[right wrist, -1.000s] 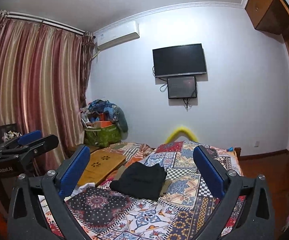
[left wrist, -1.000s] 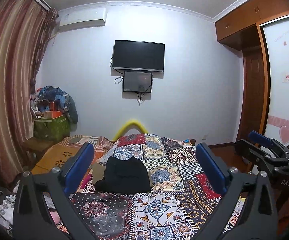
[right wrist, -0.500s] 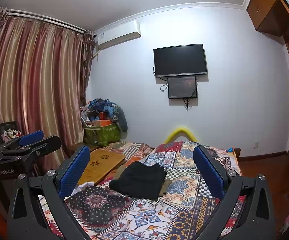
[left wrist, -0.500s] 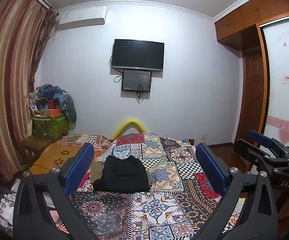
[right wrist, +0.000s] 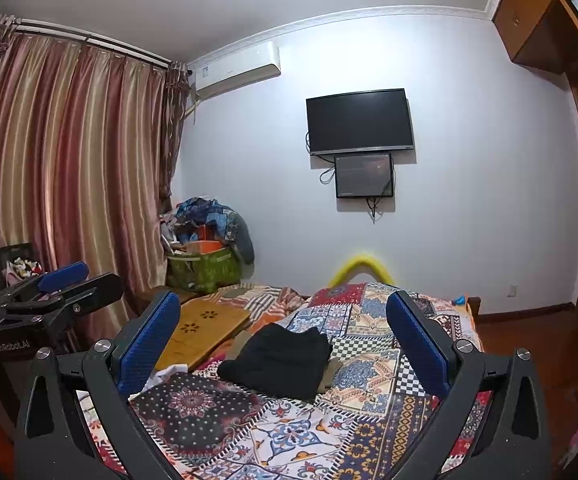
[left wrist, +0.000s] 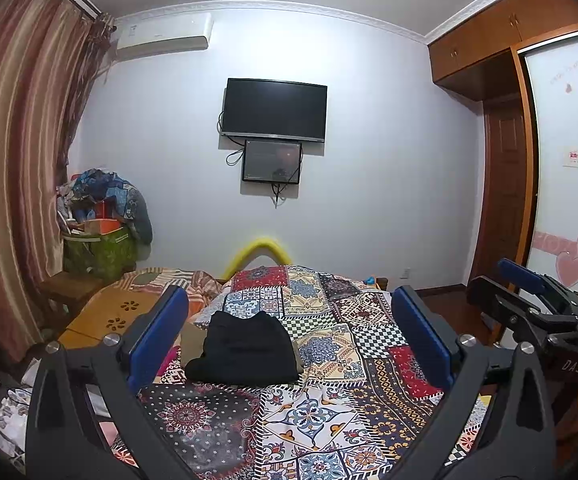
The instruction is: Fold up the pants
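I hold the left hand-held gripper (left wrist: 289,344) and right hand-held gripper (right wrist: 283,344) released, empty, well back from the black pants (left wrist: 245,350) — already a compact fold near the bed's (left wrist: 329,412) left edge. I'd leave it; a tan garment (right wrist: 331,372) peeks beneath.

Pale wall (left wrist: 369,160) with television (left wrist: 275,109), striped curtains (right wrist: 69,160), wooden wardrobe (left wrist: 501,32).

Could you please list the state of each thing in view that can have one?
Black pants: folded, lying on the bed.
Left gripper: open, empty, held above the bed.
Right gripper: open, empty.
Television: screen dark.
Curtain: drawn closed.
Bed cover: spread out.
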Demonstrator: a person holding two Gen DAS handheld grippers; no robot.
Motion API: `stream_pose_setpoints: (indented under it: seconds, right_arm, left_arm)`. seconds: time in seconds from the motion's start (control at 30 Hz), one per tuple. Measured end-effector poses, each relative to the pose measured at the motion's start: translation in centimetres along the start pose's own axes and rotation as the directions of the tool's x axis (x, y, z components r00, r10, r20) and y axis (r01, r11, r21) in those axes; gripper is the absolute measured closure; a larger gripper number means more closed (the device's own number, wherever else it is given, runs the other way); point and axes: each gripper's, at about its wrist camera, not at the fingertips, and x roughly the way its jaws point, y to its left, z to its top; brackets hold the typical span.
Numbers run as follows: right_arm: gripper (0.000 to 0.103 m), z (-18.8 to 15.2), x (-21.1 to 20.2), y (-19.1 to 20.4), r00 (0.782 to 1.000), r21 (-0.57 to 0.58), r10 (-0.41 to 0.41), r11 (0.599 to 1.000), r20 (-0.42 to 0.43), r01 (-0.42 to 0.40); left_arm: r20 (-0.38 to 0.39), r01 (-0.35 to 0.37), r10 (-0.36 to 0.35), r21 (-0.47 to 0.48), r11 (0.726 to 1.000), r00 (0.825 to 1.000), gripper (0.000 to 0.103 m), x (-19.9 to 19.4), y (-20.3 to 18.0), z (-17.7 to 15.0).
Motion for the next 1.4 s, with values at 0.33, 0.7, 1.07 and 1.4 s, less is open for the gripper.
stream_pose_setpoints:
  seconds: [0.33, 0.7, 1.07, 1.4]
  right_arm:
    - [0.0, -0.06, 0.03, -0.11, 1.0, -0.001, -0.001, 1.0, -0.002, 0.001]
    - [0.0, 0.01, -0.04, -0.31, 1.0, 0.0, -0.002, 1.0, -0.001, 0.002]
    - [0.0, -0.04, -0.16, -0.56, 1.0, 0.004, -0.006, 1.0, -0.002, 0.006]
    - [0.0, -0.09, 0.01, -0.63, 1.0, 0.009, -0.008, 1.0, -0.007, 0.008]
  left_arm:
    - [-0.009, 0.013, -0.014, -0.003, 1.0, 1.0, 0.0, 0.4, 0.0, 0.06]
    - [-0.017, 0.027, -0.027, 0.0, 1.0, 0.999, 0.0, 0.42, -0.25, -0.14]
    - [-0.037, 0.056, -0.056, 0.003, 0.998, 0.998, 0.0, 0.5, -0.24, -0.17]
    - [-0.038, 0.056, -0.055, 0.007, 0.998, 0.998, 0.0, 0.48, -0.47, -0.46]
